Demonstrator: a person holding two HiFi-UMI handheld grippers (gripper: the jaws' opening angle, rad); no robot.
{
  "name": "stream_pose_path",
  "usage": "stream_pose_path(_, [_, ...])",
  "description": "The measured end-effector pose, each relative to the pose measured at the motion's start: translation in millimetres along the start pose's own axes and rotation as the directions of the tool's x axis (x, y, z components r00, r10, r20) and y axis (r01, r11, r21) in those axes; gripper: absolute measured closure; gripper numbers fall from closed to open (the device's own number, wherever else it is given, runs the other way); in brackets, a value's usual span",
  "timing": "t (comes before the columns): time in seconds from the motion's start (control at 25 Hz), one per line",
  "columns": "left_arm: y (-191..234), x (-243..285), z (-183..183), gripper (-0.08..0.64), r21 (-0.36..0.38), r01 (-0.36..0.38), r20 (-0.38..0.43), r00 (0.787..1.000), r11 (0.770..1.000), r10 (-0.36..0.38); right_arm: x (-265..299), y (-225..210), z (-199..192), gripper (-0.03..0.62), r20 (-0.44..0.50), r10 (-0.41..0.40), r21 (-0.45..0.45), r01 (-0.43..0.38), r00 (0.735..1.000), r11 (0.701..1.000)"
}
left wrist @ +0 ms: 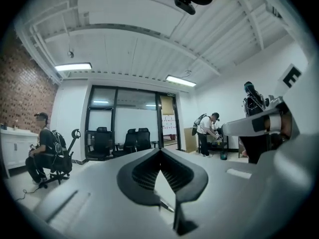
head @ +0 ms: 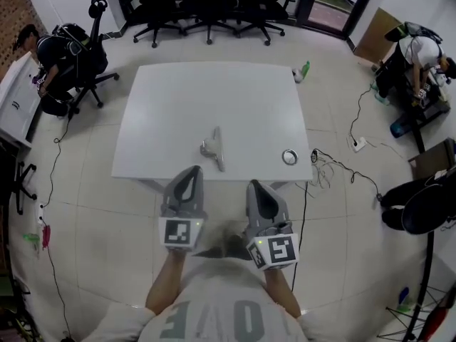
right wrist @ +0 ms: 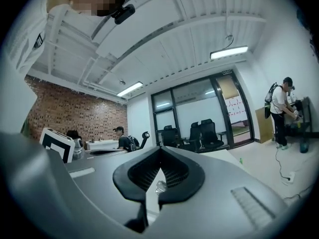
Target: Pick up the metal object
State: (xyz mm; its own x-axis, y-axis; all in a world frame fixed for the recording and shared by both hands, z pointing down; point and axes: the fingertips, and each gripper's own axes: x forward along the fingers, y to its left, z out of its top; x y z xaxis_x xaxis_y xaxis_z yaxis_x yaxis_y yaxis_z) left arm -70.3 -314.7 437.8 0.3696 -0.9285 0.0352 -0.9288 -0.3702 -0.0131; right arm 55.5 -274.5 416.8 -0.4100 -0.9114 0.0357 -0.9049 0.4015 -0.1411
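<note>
On the white table (head: 178, 98), close to its near edge, lies the metal object (head: 214, 148), a grey flat tool with a handle. Through the slot of the left jaws in the left gripper view, a thin strip of the metal object (left wrist: 167, 206) shows. My left gripper (head: 192, 169) hangs just short of the table edge, slightly left of the object, shut and empty. The right gripper (head: 255, 185) is beside it, also off the table, shut with nothing held. Both sets of jaw tips meet in the gripper views, at the left gripper (left wrist: 160, 151) and at the right gripper (right wrist: 160, 149).
A small shiny ring (head: 289, 157) sits at the table's near right corner, and the ring (right wrist: 159, 186) shows in the right gripper view. Cables (head: 331, 166) trail on the floor at right. A green bottle (head: 305, 68) stands past the far corner. Office chairs (head: 206, 6) line the back; people work at both sides.
</note>
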Motion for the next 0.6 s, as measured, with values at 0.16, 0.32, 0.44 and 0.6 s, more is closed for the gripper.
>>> stream_pose_path(0.16, [12,33,-8,0.56,-0.028,-0.025,-0.039,0.999,0.999,0.024,35,-18,-2,0.58,-0.028,0.02,0.017,-0.02,0.999,1.0])
stream_pose_path(0.32, [17,51,-24,0.558,-0.008,-0.044,-0.094,0.995,0.999,0.043,56,-25,8,0.581,-0.019,0.037,0.005,-0.037,0.999,0.999])
stream_pose_path(0.44, [19,71,-48,0.558,0.01,-0.045,-0.114,0.992,0.999,0.045,66,-35,2,0.581,-0.028,0.027,0.017,-0.027,0.999,1.0])
stream_pose_path(0.6, [29,91,-104,0.377,-0.04,-0.06,-0.259,0.965,0.997,0.048,69,-48,-7,0.58,-0.049,0.013,0.049,-0.011,0.999,0.999])
